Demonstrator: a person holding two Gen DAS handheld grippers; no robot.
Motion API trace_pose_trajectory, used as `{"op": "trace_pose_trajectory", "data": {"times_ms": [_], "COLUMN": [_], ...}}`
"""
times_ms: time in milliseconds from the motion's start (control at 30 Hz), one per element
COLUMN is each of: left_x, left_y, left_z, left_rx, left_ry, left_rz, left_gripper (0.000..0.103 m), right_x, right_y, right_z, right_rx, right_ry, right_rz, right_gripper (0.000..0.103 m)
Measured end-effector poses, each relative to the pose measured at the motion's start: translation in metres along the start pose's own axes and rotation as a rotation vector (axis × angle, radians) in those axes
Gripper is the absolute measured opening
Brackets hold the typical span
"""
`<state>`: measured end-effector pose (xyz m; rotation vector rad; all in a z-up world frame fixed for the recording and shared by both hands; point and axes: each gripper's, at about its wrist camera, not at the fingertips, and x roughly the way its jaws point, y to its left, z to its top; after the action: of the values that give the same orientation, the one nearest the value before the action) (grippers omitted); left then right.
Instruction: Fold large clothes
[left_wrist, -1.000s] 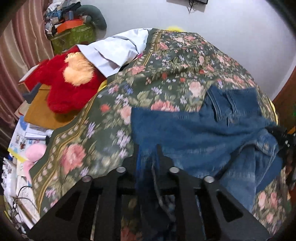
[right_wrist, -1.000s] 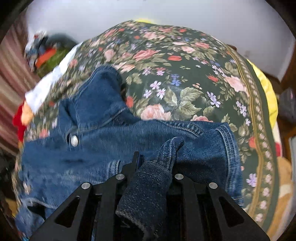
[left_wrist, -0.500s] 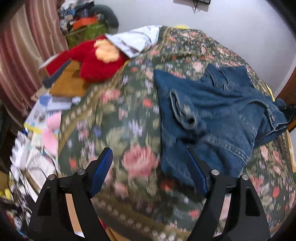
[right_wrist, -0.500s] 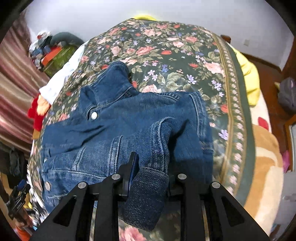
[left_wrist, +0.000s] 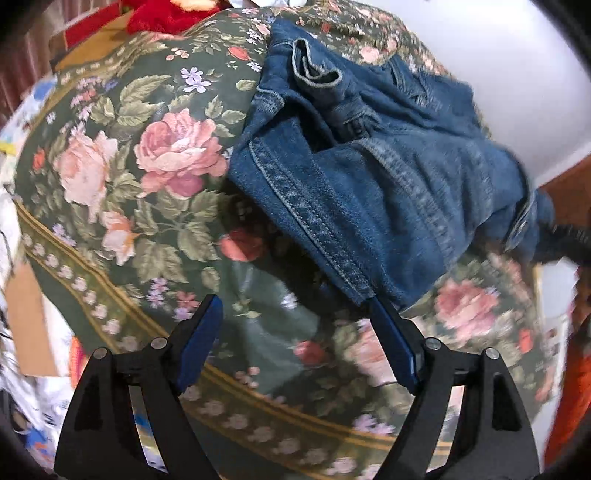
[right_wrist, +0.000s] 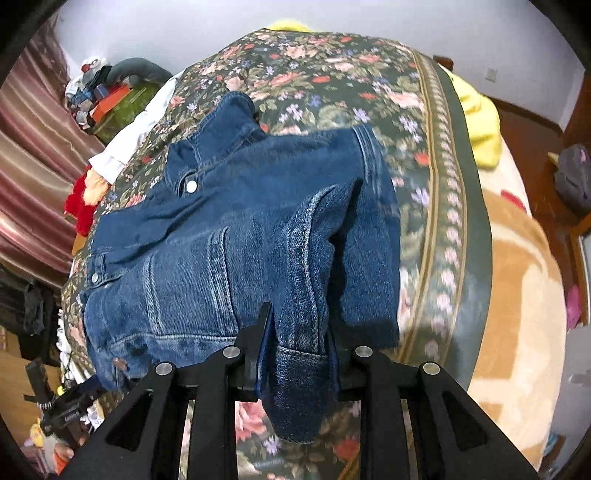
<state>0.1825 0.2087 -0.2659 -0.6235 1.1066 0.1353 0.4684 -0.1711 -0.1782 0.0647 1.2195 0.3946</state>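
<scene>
A blue denim jacket (right_wrist: 236, 236) lies spread on a bed under a dark green floral bedspread (left_wrist: 147, 184), its cuffed sleeve (right_wrist: 299, 376) pinched tight in the right claw (right_wrist: 295, 354). The left claw (left_wrist: 295, 332) hangs wide apart with nothing between its 2 blue pads, having just opened, the jacket's stitched hem just beyond its right fingertip. White walls, striped curtains (right_wrist: 33, 155) and a red plush toy (right_wrist: 79, 206) ring the bed.
</scene>
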Motion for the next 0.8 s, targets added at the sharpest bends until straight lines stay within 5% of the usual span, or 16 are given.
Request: {"op": "trace_pose_trajectory", "data": {"times_ms": [67, 200, 367, 467, 567, 633, 700, 800], "left_x": [-0.008, -0.014, 0.037, 0.049, 0.049, 0.047, 0.041, 0.023], "left_y": [-0.002, -0.016, -0.027, -0.034, -0.057, -0.065, -0.072, -0.080], "left_z": [0.001, 0.001, 0.008, 0.014, 0.024, 0.029, 0.038, 0.054], "left_rx": [-0.013, 0.042, 0.016, 0.003, 0.096, 0.143, 0.169, 0.202], "left_ry": [-0.009, -0.044, 0.081, 0.047, 0.009, -0.026, -0.050, -0.103], "left_rz": [-0.077, -0.103, -0.142, -0.141, -0.096, -0.031, 0.001, -0.002], "left_gripper": [0.081, 0.088, 0.089, 0.089, 0.071, 0.042, 0.026, 0.016], "right_x": [-0.002, -0.002, -0.005, -0.007, -0.008, -0.008, -0.009, -0.015], "right_y": [-0.003, -0.003, 0.003, 0.010, 0.013, 0.013, 0.014, 0.020], "right_z": [-0.007, -0.019, -0.026, -0.031, -0.035, -0.036, -0.037, -0.036], "right_rx": [0.003, -0.019, -0.059, -0.091, -0.121, -0.124, -0.124, -0.152], "right_ry": [0.008, 0.020, 0.001, -0.006, -0.017, -0.027, -0.035, -0.069], "right_rz": [0.011, 0.007, -0.035, -0.057, -0.070, -0.072, -0.064, -0.045], "right_gripper": [0.021, 0.021, 0.021, 0.021, 0.021, 0.021, 0.021, 0.020]}}
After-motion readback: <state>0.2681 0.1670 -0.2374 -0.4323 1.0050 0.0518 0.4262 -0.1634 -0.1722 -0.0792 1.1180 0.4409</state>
